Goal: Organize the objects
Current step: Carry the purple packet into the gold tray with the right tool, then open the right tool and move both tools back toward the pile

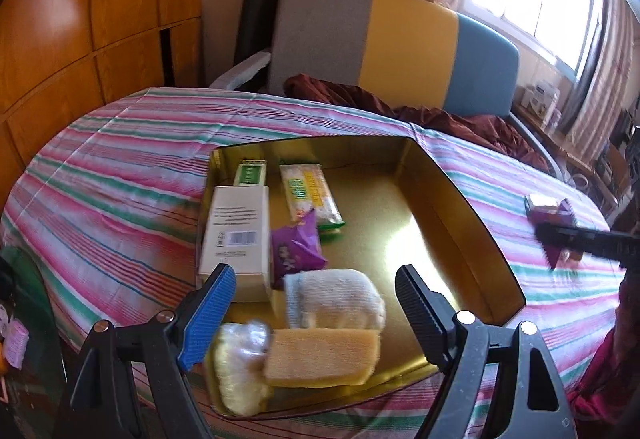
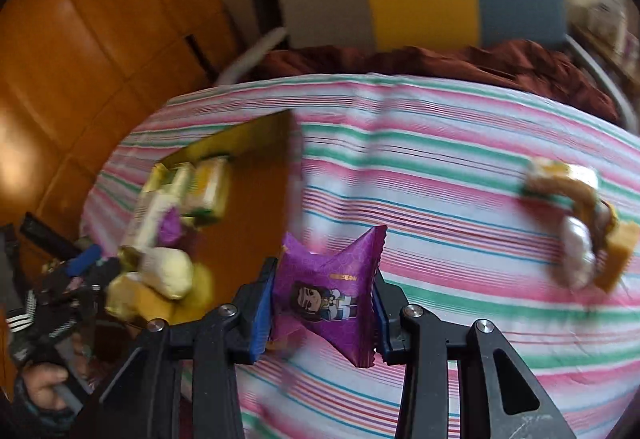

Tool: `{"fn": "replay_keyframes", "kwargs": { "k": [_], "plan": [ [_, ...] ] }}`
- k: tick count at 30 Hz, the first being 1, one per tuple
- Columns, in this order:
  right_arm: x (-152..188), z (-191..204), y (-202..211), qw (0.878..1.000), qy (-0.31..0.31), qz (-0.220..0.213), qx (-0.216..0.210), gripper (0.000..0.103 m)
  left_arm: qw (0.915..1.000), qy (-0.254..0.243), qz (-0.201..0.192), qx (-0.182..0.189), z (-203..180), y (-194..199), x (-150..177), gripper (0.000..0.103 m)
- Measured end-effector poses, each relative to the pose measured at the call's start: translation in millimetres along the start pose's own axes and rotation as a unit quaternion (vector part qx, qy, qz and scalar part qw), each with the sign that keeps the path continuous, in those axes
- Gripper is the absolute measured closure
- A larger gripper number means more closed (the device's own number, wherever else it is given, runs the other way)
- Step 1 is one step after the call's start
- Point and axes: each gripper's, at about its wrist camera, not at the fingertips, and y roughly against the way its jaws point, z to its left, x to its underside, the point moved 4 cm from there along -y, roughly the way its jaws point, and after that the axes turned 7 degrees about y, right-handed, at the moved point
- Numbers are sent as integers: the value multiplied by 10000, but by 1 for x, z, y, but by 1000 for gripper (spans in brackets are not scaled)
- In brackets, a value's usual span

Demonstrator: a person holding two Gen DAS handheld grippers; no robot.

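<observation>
An open gold box [image 1: 460, 223] lies on the striped tablecloth. It holds a white carton [image 1: 236, 235], a green packet [image 1: 250, 173], a yellow-green snack bag [image 1: 310, 195], a purple packet [image 1: 296, 251], a white cloth roll [image 1: 334, 299], a yellow sponge [image 1: 320, 359] and a clear-wrapped bundle [image 1: 240, 367]. My left gripper [image 1: 316, 315] hangs open over the box's near end, nothing between its fingers. My right gripper [image 2: 322, 313] is shut on a purple snack packet [image 2: 328, 295] above the cloth, right of the gold box [image 2: 256, 223]. In the left wrist view the right gripper [image 1: 560, 235] shows at the far right.
Wrapped snacks [image 2: 576, 231] lie on the cloth at the right. A striped grey, yellow and blue chair back [image 1: 400, 43] with a dark red cloth [image 1: 440, 115] stands behind the table. Wooden cabinets [image 1: 80, 19] fill the left. A hand [image 2: 40, 387] holds the left gripper.
</observation>
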Motion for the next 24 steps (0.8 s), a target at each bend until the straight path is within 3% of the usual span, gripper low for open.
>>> {"fn": "replay_keyframes", "kwargs": {
  "k": [6, 12, 14, 16, 21, 24],
  "plan": [
    [-2, 68, -43, 9974, 473, 316, -434, 61, 9988, 462, -48, -149, 36, 3, -6, 20],
    [22, 107, -97, 9905, 853, 924, -564, 59, 9982, 576, -21, -171, 50, 2, -3, 20],
    [31, 112, -104, 9886, 876, 1061, -615, 51, 9981, 588, -28, -158, 51, 2, -2, 20],
    [36, 114, -105, 9880, 861, 1066, -707, 31, 9980, 611, -22, -147, 51, 1, -1, 20],
    [39, 112, -93, 9898, 824, 843, -800, 8, 9964, 835, 70, -96, 57, -2, 1, 20],
    [36, 110, -78, 9921, 878, 592, -675, 0, 9964, 838, 65, -96, 57, -3, 0, 20]
  ]
}}
